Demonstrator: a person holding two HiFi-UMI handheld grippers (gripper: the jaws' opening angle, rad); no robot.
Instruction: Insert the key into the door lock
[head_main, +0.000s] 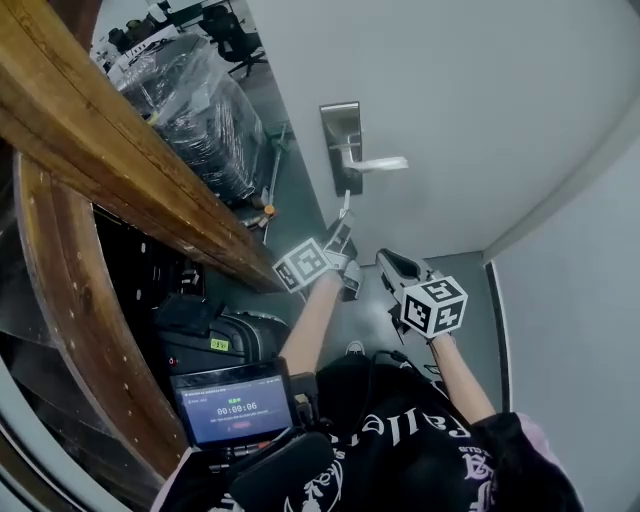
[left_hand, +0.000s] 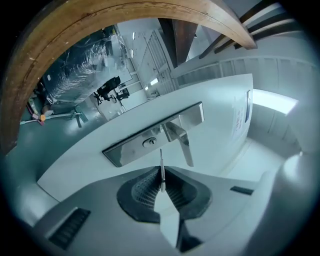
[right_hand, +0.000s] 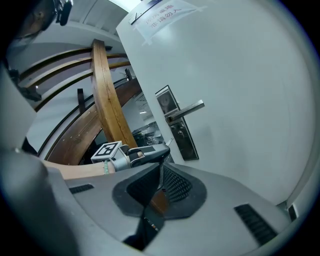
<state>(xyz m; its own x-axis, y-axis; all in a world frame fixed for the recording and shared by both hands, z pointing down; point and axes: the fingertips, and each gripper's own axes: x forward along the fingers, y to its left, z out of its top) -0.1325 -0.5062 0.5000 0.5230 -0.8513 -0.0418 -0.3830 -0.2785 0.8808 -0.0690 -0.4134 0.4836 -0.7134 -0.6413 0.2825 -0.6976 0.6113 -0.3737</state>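
Note:
A steel lock plate (head_main: 340, 135) with a lever handle (head_main: 378, 162) is fixed to the white door (head_main: 470, 110). My left gripper (head_main: 342, 228) is shut on a thin metal key (head_main: 345, 206) just below the plate. In the left gripper view the key (left_hand: 161, 170) sticks out of the shut jaws, its tip a short way from the keyhole (left_hand: 149, 142) and beside the handle (left_hand: 183, 144). My right gripper (head_main: 386, 260) hangs to the right of the left one, away from the door, shut with nothing seen in it (right_hand: 161, 175). It looks at the left gripper (right_hand: 146, 155) and the plate (right_hand: 176, 127).
A curved wooden beam (head_main: 110, 140) runs along the left. Behind it stand plastic-wrapped goods (head_main: 195, 100) and office chairs (left_hand: 110, 90). A screen device (head_main: 235, 405) hangs at the person's chest. A paper notice (right_hand: 162, 15) is stuck high on the door. A wall (head_main: 575, 300) adjoins at right.

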